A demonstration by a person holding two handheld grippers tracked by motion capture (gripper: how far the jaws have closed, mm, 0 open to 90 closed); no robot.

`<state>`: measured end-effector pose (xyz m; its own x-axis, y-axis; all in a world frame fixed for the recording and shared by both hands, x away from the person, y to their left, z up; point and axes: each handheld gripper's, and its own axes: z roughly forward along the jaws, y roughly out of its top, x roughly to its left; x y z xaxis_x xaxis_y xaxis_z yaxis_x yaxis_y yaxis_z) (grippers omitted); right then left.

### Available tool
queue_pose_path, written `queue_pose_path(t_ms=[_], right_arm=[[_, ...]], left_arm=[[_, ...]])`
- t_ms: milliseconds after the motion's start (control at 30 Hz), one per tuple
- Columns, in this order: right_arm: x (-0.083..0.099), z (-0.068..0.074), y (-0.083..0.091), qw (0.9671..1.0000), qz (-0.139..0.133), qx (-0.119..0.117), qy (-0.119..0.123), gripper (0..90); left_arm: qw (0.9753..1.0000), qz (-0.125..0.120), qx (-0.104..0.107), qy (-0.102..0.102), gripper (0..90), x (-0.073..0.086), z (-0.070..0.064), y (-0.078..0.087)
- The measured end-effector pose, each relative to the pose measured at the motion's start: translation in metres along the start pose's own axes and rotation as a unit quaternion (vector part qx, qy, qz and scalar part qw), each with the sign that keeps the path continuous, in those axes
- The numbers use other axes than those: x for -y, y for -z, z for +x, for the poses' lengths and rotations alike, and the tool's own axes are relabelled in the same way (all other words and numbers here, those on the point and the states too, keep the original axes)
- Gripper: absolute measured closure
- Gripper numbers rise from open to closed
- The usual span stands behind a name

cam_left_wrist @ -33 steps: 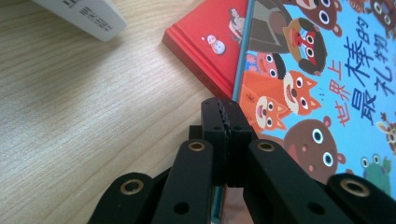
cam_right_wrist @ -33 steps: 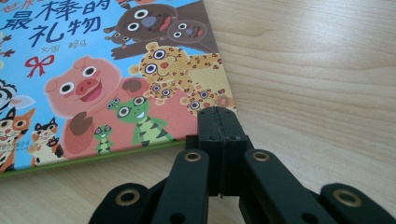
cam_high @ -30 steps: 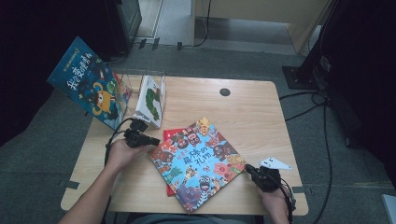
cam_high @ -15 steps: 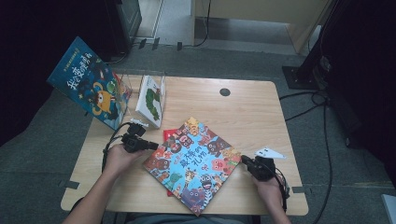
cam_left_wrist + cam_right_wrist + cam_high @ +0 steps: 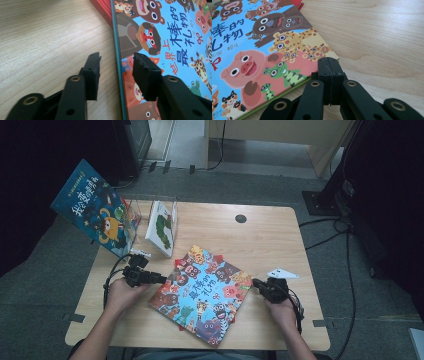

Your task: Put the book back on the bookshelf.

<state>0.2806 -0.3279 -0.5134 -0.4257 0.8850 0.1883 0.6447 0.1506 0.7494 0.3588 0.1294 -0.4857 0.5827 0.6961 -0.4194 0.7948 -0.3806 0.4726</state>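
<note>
At about ten o'clock from the table's (image 5: 280, 235) middle, a blue book (image 5: 92, 207) was seen propped upright at the table's left edge, with a white book (image 5: 161, 227) stood just beside it toward three o'clock. The left gripper (image 5: 162, 278) was held at the nine o'clock edge of the animal picture book (image 5: 205, 292); in the left gripper view its jaws were parted narrowly astride that edge (image 5: 117, 65), one over bare wood and one over the cover, with nothing pinched between them. The animal picture book lay flat near the table's six o'clock side, turned askew, and a red book (image 5: 102, 11) was seen beneath it at its far corner. The right gripper (image 5: 256, 282) was placed at the book's three o'clock corner (image 5: 322, 53), just beside it; whether it touched could not be told. Its jaws (image 5: 329, 67) were pressed together on nothing.
</note>
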Motion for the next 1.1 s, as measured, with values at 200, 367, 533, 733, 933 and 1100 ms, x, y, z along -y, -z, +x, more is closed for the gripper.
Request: queue_pose_path(t_ms=[200, 367, 533, 733, 933, 1100], right_arm=[[-0.007, 0.000, -0.007, 0.9998, 0.007, -0.002, 0.018, 90.0], [-0.010, 0.000, -0.012, 0.9996, 0.001, -0.003, 0.029, 90.0], [-0.009, 0.002, -0.011, 0.9996, -0.003, -0.008, 0.027, 90.0], [-0.004, 0.009, -0.003, 0.9991, -0.009, -0.021, 0.036, 90.0], [0.003, 0.018, 0.005, 0.9984, -0.011, -0.036, 0.042, 89.8], [0.007, 0.026, 0.006, 0.9968, -0.008, -0.052, 0.060, 89.7]], left_arm=[[0.9999, -0.012, 0.006, -0.001, 45.2, -0.002, -0.002, 0.000], [0.9999, -0.009, 0.012, 0.001, 39.2, -0.003, -0.002, -0.002], [0.9999, -0.005, 0.015, -0.002, 30.2, -0.004, -0.002, -0.004], [0.9999, -0.001, 0.012, -0.005, 35.9, -0.005, -0.002, -0.006], [0.9994, 0.014, 0.030, 0.003, 38.7, -0.008, -0.001, -0.013], [0.9992, 0.021, 0.033, 0.002, 39.1, -0.011, 0.000, -0.017]])
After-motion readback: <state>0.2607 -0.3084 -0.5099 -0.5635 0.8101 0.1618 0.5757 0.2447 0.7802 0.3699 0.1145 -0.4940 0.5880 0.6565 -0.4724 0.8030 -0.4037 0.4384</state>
